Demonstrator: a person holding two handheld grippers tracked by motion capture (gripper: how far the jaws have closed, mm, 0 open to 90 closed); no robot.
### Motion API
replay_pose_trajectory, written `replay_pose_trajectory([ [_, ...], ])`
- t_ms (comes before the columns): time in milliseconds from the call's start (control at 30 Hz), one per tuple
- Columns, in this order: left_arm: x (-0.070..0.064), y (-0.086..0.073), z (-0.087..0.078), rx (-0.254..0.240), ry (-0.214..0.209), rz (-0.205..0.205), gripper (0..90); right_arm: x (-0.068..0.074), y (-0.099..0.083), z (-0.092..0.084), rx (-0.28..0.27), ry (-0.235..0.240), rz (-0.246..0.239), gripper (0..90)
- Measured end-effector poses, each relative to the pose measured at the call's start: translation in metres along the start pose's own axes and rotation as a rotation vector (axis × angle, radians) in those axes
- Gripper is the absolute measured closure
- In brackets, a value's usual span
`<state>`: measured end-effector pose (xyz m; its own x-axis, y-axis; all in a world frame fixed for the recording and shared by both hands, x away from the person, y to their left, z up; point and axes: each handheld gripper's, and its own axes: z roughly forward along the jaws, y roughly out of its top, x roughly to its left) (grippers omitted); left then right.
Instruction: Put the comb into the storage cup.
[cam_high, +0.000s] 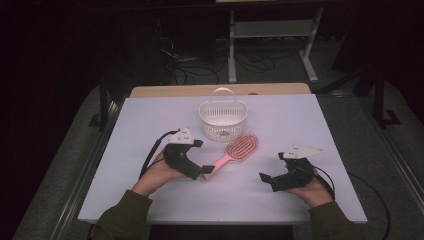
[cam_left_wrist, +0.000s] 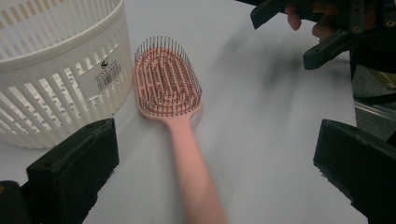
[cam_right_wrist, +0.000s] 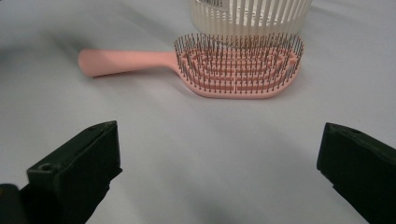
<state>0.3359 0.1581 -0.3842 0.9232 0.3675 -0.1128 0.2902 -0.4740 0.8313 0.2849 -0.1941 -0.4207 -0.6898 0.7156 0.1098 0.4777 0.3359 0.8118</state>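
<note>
here, one pink hairbrush (cam_high: 236, 152) lies flat at the middle of the high view, bristles up, its oval slotted head (cam_left_wrist: 167, 79) set with dark pins and its plain handle (cam_left_wrist: 194, 172) pointing toward the lower left; the head sits just beside one white slatted basket (cam_high: 222, 120) on the pale desk (cam_high: 300, 200); two hand-held grippers are out; the left hand-held gripper (cam_high: 206, 170) is wide open with the handle end between its jaws, gripping nothing; the right hand-held gripper (cam_high: 265, 178), at the lower right, gapes wide and empty, well apart from the brush.
</note>
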Motion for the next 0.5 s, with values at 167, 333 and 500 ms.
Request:
replay_pose_trajectory([
  [167,-0.001,0.003,0.004,0.002,-0.01,0.0,0.1,0.0,0.0,0.0,-0.001,-0.002,0.002,0.0],
  [333,-0.003,0.005,0.009,0.007,-0.021,0.001,0.3,0.0,0.0,0.0,0.004,0.0,0.0,0.0],
  [500,-0.004,0.005,0.015,0.007,-0.025,-0.004,4.9,0.0,0.0,0.0,0.004,0.001,-0.001,0.0],
])
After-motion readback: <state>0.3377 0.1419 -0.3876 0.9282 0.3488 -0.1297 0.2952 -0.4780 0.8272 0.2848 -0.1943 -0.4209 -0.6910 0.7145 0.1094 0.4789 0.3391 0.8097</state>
